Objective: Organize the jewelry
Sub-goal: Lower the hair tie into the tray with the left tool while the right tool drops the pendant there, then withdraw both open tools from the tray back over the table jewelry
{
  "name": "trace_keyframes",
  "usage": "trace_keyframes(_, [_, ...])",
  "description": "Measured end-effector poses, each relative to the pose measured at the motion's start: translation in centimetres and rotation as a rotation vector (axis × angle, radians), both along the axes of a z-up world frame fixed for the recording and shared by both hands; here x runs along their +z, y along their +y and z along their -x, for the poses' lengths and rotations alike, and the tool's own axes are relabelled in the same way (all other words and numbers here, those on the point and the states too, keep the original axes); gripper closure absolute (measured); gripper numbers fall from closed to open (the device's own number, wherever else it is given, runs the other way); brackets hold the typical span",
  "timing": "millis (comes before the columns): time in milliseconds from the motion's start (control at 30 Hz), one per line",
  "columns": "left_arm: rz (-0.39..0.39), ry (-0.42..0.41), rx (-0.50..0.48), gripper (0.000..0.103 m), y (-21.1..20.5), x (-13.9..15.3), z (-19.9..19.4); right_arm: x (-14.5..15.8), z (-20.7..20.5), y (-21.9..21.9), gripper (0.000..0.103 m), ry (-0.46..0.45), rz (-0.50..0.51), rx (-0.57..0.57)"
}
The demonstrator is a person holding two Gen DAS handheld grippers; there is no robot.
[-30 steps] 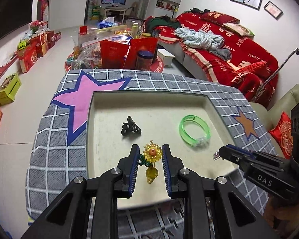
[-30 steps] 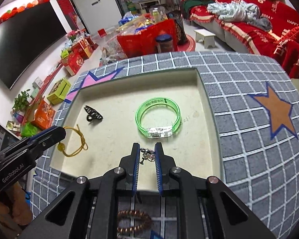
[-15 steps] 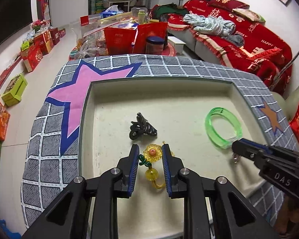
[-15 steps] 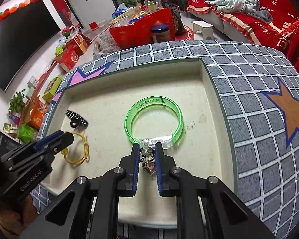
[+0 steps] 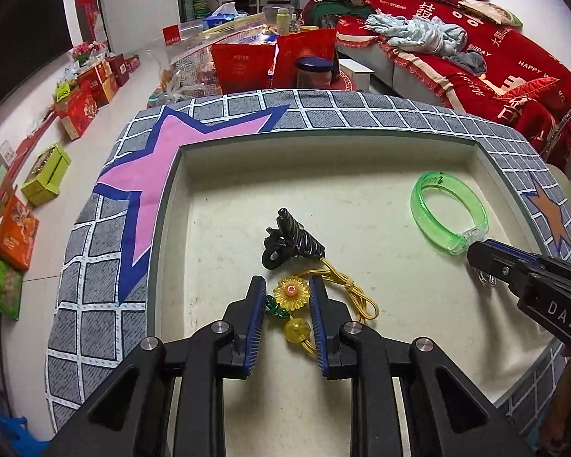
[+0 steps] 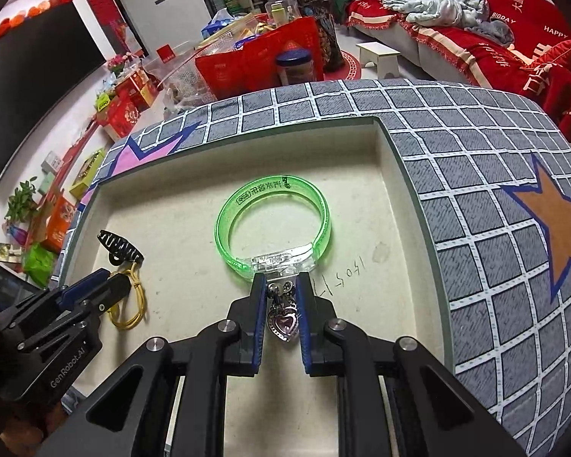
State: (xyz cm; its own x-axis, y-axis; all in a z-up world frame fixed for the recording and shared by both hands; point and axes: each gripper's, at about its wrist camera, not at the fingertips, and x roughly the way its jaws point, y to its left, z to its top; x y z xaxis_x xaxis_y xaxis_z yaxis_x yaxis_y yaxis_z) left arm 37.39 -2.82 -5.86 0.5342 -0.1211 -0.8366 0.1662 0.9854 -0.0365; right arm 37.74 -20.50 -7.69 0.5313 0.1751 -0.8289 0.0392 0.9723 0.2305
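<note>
A cream tray [image 5: 163, 228] lies on a grey checked cloth. My left gripper [image 5: 287, 289] is shut on a yellow sunflower hair tie [image 5: 291, 292], low over the tray. Its yellow cord [image 5: 361, 299] trails onto the tray floor, just behind a black hair claw [image 5: 293, 240]. My right gripper [image 6: 281, 283] is shut on a silver charm with a pink heart [image 6: 283, 321], its tips right at the clear clasp of a green bangle [image 6: 278, 187]. Each wrist view shows the other gripper: the right gripper [image 5: 476, 255] and the left gripper [image 6: 110, 285].
The cloth [image 6: 495, 175] has a pink star at the left and an orange star at the right. Red gift bags [image 5: 243, 68] and a jar stand past the far edge. A red-covered sofa [image 5: 495, 68] is at the right, and boxes sit on the floor at the left.
Both grippers have come down and forward over the tray. The left now sits close behind the black claw with the cord on the tray floor. The right has reached the bangle's clasp.
</note>
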Motion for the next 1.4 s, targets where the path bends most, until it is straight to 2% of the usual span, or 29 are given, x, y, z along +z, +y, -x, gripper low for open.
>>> trace_keyframes(33, [-0.002, -0.001, 0.003, 0.062, 0.0, 0.0, 0.0, 0.0, 0.0, 0.0, 0.084, 0.004, -0.003, -0.001])
trace_keyframes(100, [-0.004, -0.008, 0.009, 0.062, 0.0, 0.1, 0.2, 0.2, 0.2, -0.1, 0.068, 0.002, -0.015, -0.004])
trace_keyframes(133, [-0.004, -0.012, 0.01, 0.062, 0.0, 0.2, 0.3, 0.5, 0.4, -0.1, 0.051, -0.008, -0.024, -0.005])
trace_keyframes(167, [-0.006, -0.019, 0.012, 0.062, 0.0, 0.3, 0.5, 0.7, 0.7, -0.2, 0.044, -0.019, -0.03, -0.008])
trace_keyframes(500, [0.011, -0.067, 0.011, 0.061, 0.1, 1.7, 1.2, 3.7, 2.9, -0.7, 0.043, -0.089, -0.074, -0.03])
trace_keyframes(533, [0.009, -0.072, 0.013, 0.055, 0.2, 1.8, 1.3, 3.8, 3.1, -0.7, 0.043, -0.092, -0.076, -0.032])
trace_keyframes(567, [0.004, -0.082, 0.023, 0.018, 0.2, 2.1, 1.5, 3.9, 3.2, -0.8, 0.043, -0.094, -0.076, -0.033])
trace_keyframes(600, [0.001, -0.106, 0.039, 0.0, 0.4, 2.4, 1.8, 4.1, 3.5, -0.8, 0.043, -0.096, -0.073, -0.036])
trace_keyframes(667, [-0.006, -0.167, 0.058, 0.0, 0.6, 3.3, 2.6, 4.3, 3.8, -0.8, 0.043, -0.097, -0.071, -0.035])
trace_keyframes(700, [-0.008, -0.172, 0.046, 0.0, 0.6, 3.6, 2.7, 4.3, 3.8, -0.8, 0.043, -0.097, -0.068, -0.036])
trace_keyframes(833, [-0.006, -0.165, 0.026, 0.0, 0.7, 4.4, 3.5, 4.3, 4.5, -1.0, 0.042, -0.092, -0.072, -0.045])
trace_keyframes(967, [0.006, -0.17, 0.024, 0.0, 1.1, 4.9, 4.7, 4.6, 5.6, -0.9, 0.029, -0.097, -0.069, -0.039])
trace_keyframes(1033, [0.011, -0.17, 0.019, 0.0, 1.3, 5.1, 5.5, 4.8, 6.4, -0.7, 0.027, -0.103, -0.07, -0.036])
trace_keyframes(1400, [0.038, -0.139, -0.002, 0.0, 2.6, 4.9, 9.8, 5.2, 10.5, 0.1, 0.022, -0.101, -0.068, -0.014])
